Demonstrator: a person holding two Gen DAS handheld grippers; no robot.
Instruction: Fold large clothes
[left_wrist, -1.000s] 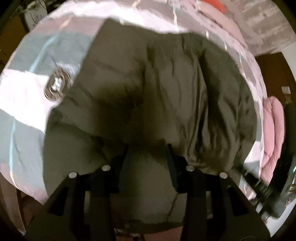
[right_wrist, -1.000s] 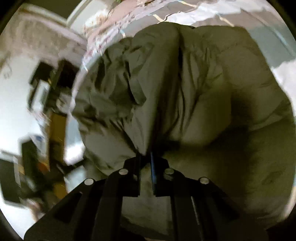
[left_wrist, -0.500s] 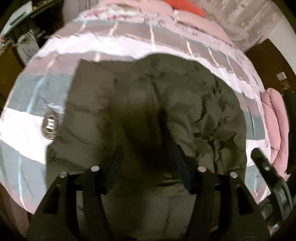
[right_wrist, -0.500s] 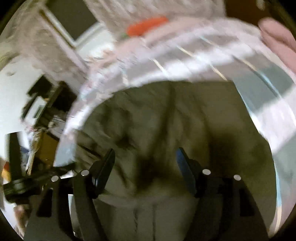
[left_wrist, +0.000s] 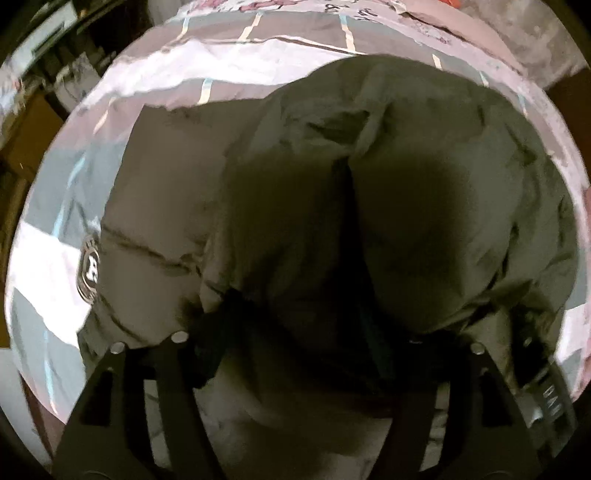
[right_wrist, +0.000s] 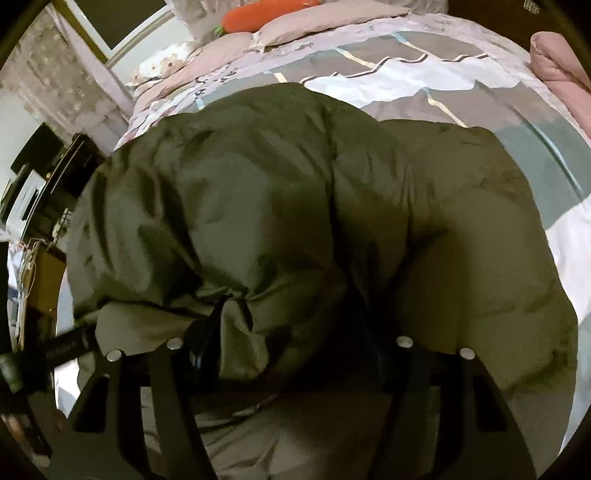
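We see an olive-green puffer jacket (right_wrist: 295, 206) lying in a bulky heap on a bed, on a quilt (right_wrist: 424, 81) with grey, white and pink patches. Everything here is placed relative to that jacket. Both grippers point steeply down at its near edge.

The left gripper (left_wrist: 295, 354) has its fingers spread wide; they have just been opening, and padded cloth bulges up between them without being pinched. A round logo patch (left_wrist: 89, 266) sits on the jacket's left edge.

The right gripper (right_wrist: 291, 354) also has its fingers apart, having just narrowed slightly. A fold of jacket with a dark zipper strip lies by its left finger (right_wrist: 201, 350), and nothing is clamped. Beyond the jacket, at the head of the bed, lies an orange carrot-shaped cushion (right_wrist: 266, 14).

We judge the step to be taking fresh holds for the next fold. To do it well, we would pinch the hem layers at matching spots either side, deep enough that the slippery padding cannot slide out.
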